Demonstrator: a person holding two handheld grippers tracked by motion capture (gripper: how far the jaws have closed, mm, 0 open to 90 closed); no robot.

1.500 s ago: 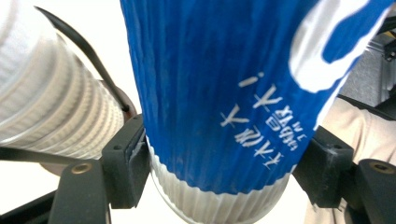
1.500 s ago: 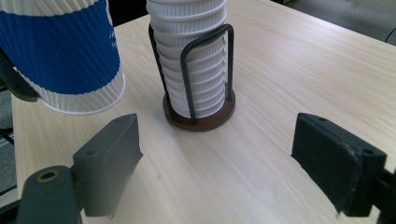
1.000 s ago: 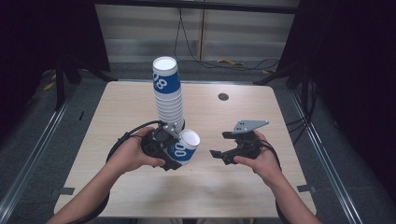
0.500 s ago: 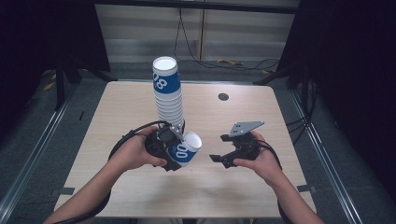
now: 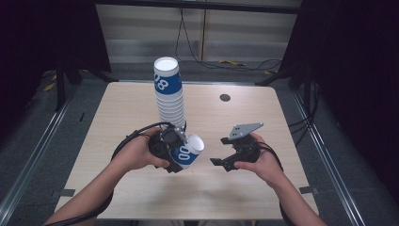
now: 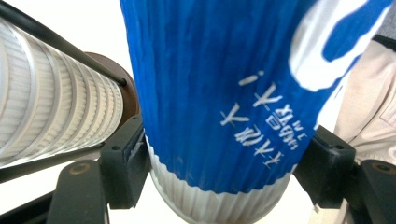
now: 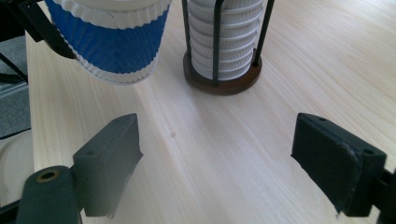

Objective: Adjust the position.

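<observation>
left gripper (image 5: 181, 153): pinching blue cup (image 5: 187, 151), lower centre of frame
right gripper (image 5: 225, 154): jaws spread, nothing between
cup stack (image 5: 169, 94): upper centre

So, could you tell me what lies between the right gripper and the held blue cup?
Only bare tabletop separates the open right gripper from the blue cup, seen in the right gripper view.

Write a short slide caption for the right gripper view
Open right gripper hovers over the wooden table, facing a blue paper cup and a stack of cups in its holder.
</observation>
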